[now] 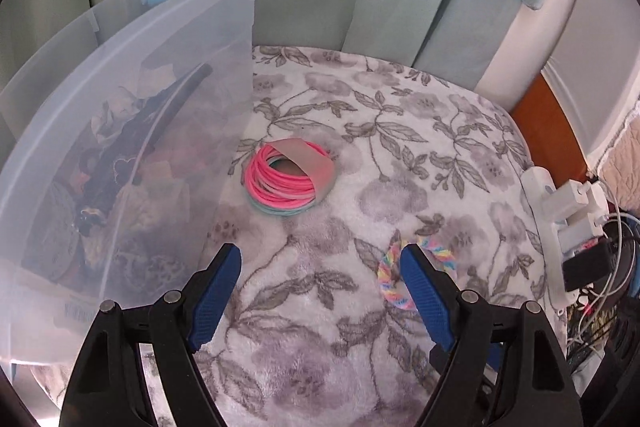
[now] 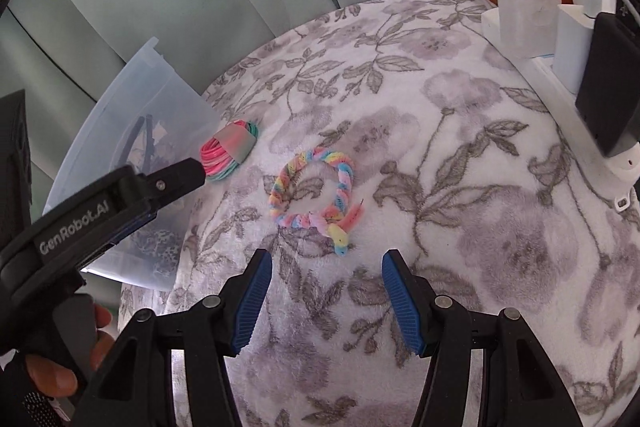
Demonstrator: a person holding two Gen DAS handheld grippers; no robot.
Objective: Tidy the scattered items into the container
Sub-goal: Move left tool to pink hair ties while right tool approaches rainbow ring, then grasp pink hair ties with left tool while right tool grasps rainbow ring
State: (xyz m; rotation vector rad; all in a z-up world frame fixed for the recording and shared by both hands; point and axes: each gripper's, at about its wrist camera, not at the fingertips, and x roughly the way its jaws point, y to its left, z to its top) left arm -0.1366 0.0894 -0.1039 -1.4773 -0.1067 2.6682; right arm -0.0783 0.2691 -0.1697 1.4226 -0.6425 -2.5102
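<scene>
Right claw near power strip

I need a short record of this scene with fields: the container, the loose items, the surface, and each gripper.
container: clear bin, already holds several things, stands on the blanket's left side
loose items: pink band bundle beside the bin; rainbow braided ring lying apart from it
surface: floral blanket
left gripper: open, empty, above the blanket near the ring
right gripper: open, empty, just short of the ring
</scene>
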